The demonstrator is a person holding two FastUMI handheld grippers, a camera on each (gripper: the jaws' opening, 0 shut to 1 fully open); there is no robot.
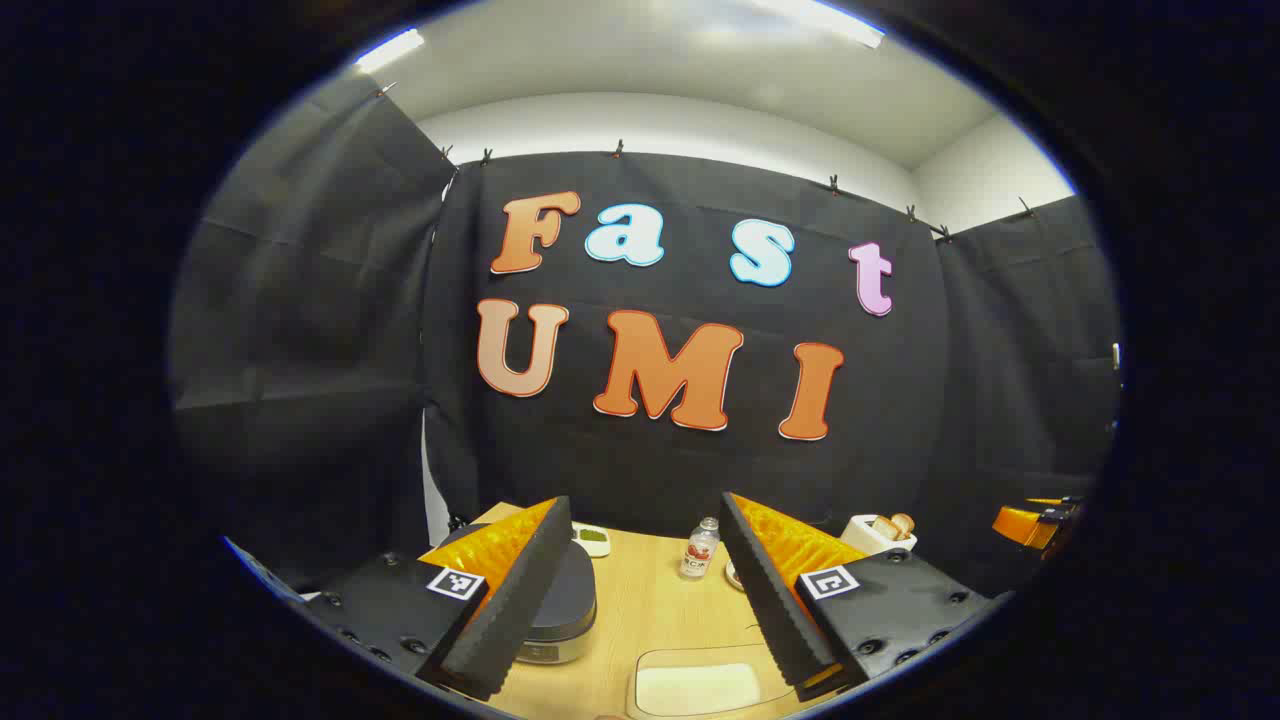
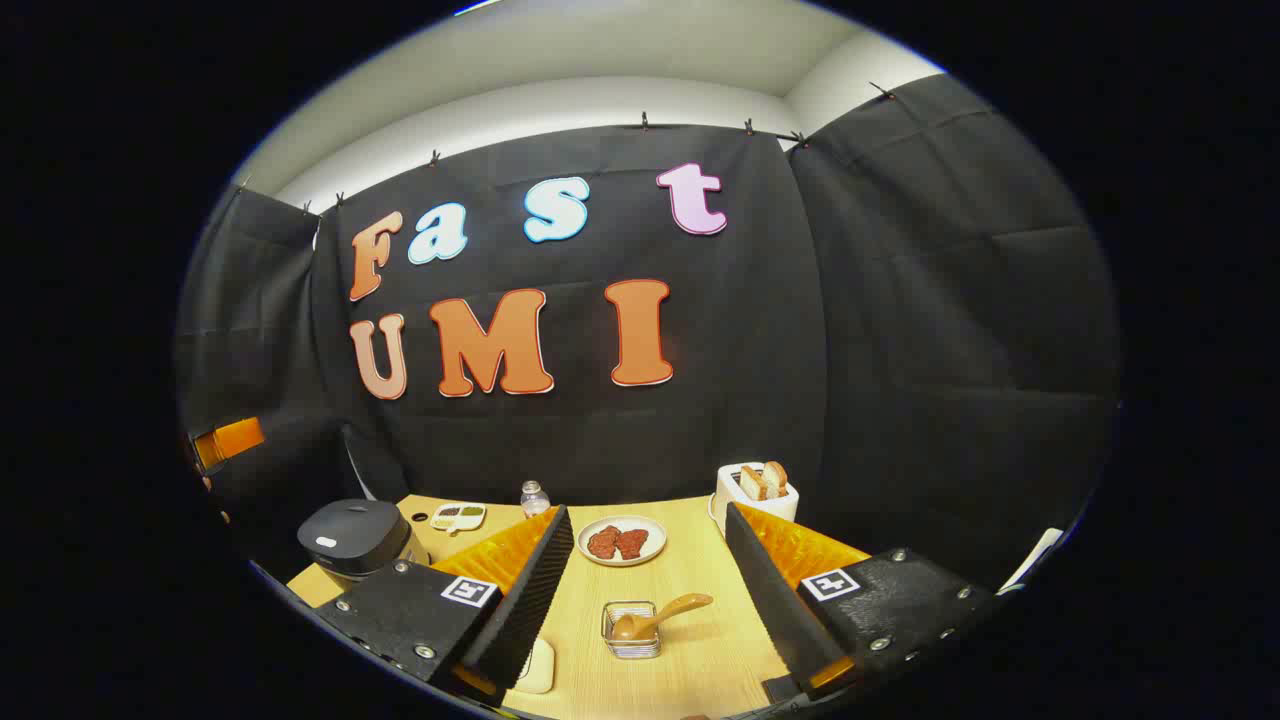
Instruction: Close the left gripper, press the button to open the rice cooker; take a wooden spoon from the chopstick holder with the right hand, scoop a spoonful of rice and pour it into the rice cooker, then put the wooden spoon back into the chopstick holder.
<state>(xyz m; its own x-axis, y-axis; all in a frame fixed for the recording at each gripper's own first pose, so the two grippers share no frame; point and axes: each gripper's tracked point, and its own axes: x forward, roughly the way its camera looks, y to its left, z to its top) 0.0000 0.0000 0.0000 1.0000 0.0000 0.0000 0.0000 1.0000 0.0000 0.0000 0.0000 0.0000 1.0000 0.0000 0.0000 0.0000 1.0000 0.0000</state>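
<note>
The dark rice cooker (image 2: pixel 355 535) sits at the table's left with its lid down; in the left gripper view the rice cooker (image 1: pixel 565 600) is half hidden behind one finger. A wooden spoon (image 2: pixel 680 605) leans in a small wire chopstick holder (image 2: pixel 632 645) in mid-table, ahead of and below my right gripper (image 2: pixel 650 512), which is open and holds nothing. A pale tray of rice (image 1: pixel 700 653) lies at the near edge, below my left gripper (image 1: pixel 645 505), open and held above the table with nothing between its fingers.
On the wooden table (image 2: pixel 690 660) stand a white toaster (image 2: pixel 757 492) with bread at the back right, a plate (image 2: pixel 622 557) of red meat, a small bottle (image 2: pixel 535 497) and a little sauce dish (image 2: pixel 458 516). Black cloth walls close the booth.
</note>
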